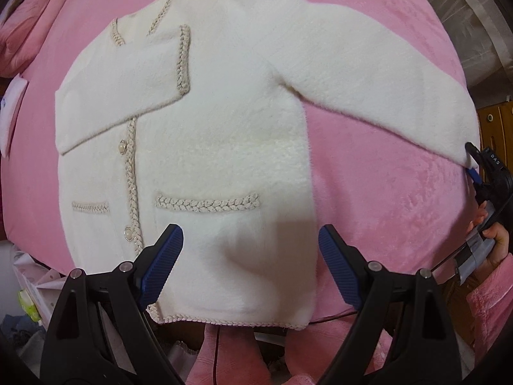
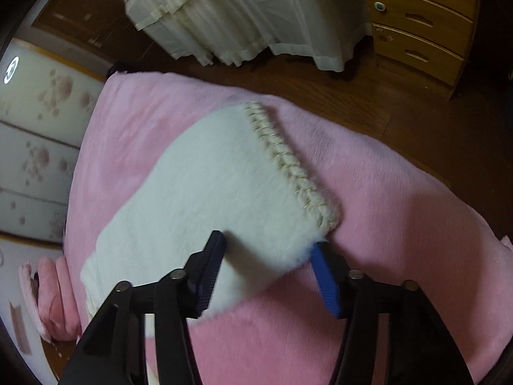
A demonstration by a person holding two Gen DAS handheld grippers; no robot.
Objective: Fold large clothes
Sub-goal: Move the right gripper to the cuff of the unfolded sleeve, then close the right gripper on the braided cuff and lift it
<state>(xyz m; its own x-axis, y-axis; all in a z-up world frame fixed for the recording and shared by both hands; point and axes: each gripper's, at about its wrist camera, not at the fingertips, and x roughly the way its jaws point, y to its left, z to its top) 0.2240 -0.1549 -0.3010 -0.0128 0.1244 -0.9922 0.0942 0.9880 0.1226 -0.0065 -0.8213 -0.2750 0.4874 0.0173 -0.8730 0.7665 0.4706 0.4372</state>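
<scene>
A fluffy cream cardigan [image 1: 205, 147] with braided beige trim lies flat on the pink plush blanket [image 1: 378, 199], filling mid-frame – bare blanket rings it. The left gripper [image 1: 250, 256] hovers over its hem, fingers wide apart. At the frame's right edge, the right gripper [image 2: 269, 253] – marked "DAS" – straddles the outstretched sleeve's cuff [image 2: 288, 166]; whether it pinches, I cannot tell.

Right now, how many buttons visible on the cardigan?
2. Both sit on the braided front placket in the left wrist view: upper button below the folded sleeve, lower button beside the left gripper finger. More may be hidden under the folded sleeve.
</scene>
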